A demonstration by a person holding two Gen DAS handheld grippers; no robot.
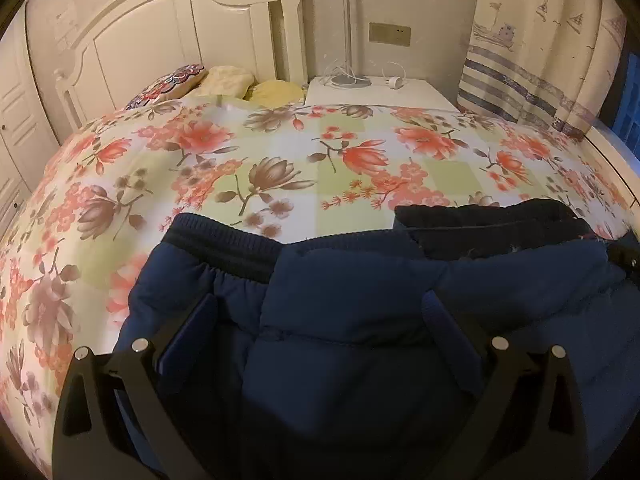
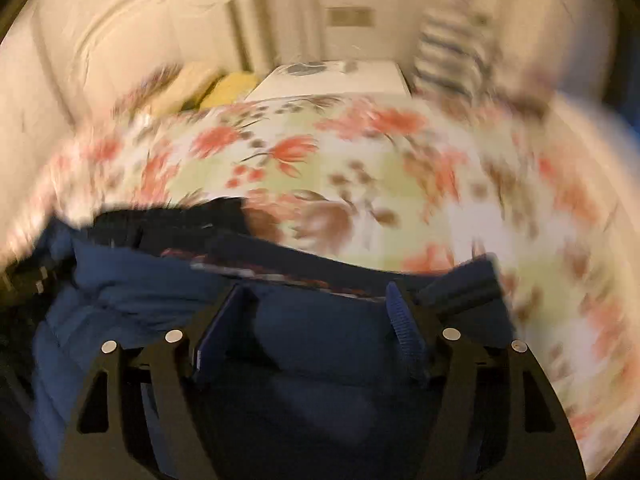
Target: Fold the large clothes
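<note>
A navy blue padded garment (image 1: 360,300) with dark ribbed bands lies on the flowered bedspread (image 1: 280,168). My left gripper (image 1: 320,312) hovers over its near part with both fingers spread wide; nothing sits between them but the cloth below. My right gripper (image 2: 316,304) is over the same garment (image 2: 312,344) near its right end, fingers also wide apart. The right wrist view is blurred by motion. The other gripper's black body shows at the right edge of the left view (image 1: 628,256) and the left edge of the right view (image 2: 24,276).
A white headboard (image 1: 160,40) and pillows (image 1: 228,80) stand at the far left. A white nightstand (image 1: 380,92) with a lamp base and cables is behind the bed. A striped curtain (image 1: 540,60) hangs at the right.
</note>
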